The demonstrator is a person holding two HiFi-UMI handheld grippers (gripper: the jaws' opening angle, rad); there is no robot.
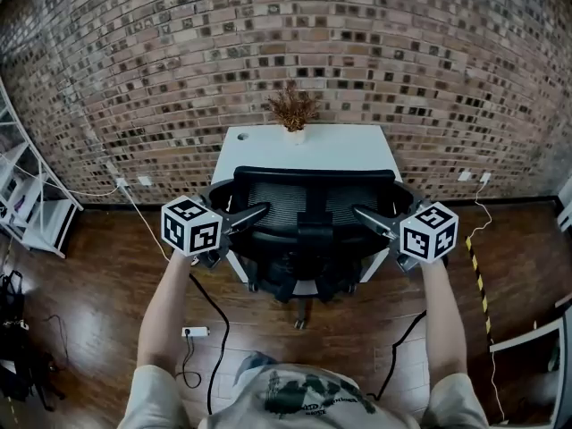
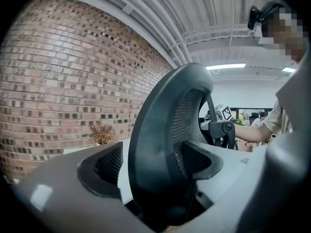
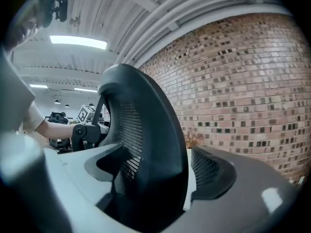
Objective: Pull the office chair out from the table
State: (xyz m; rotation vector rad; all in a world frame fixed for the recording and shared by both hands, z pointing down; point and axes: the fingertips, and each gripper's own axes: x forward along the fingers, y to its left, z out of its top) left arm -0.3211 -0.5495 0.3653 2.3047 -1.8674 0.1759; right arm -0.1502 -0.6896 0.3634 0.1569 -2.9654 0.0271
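Chair (image 1: pixel 304 199): black office chair. The mesh back sits in a smooth, thick, curved plastic rim, with a solid spine down the middle.
Location: pushed in at the table (image 1: pixel 268 146), seat tucked under the near edge and base on the floor (image 1: pixel 89 302).
Heading: it faces the brick wall (image 1: pixel 179 61), back toward the person.
Long axis: the top rail runs left to right, parallel to the table's near edge. The back stands roughly upright.
Left gripper (image 1: pixel 255 214): at the back's left edge. In its own view the rim (image 2: pixel 160 144) stands edge-on, filling the gap between the jaws. The inner pad (image 2: pixel 201 159) lies against the mesh. A thin white strip shows beside the outer pad (image 2: pixel 104 164), narrowing toward the base. It reads as clamped on the rim.
Right gripper (image 1: pixel 362 215): mirrored on the back's right edge. The rim (image 3: pixel 150 149) is wedged between its ribbed pads (image 3: pixel 211 171), which pinch it the same way.
Gripper build: grey matte bodies with dark ribbed pad faces, each carrying a marker cube.
Table: white, smooth and rectangular, short end against the wall.
Plant (image 1: pixel 293 110): dry brown sprigs in a small pale pot at the table's far edge, on the centre line.
Wall: rough mixed-tone brick.
Floor: dark glossy wood planks.
Cable (image 1: pixel 214 320): black, looping on the floor left of the chair near a white power strip (image 1: pixel 195 332).
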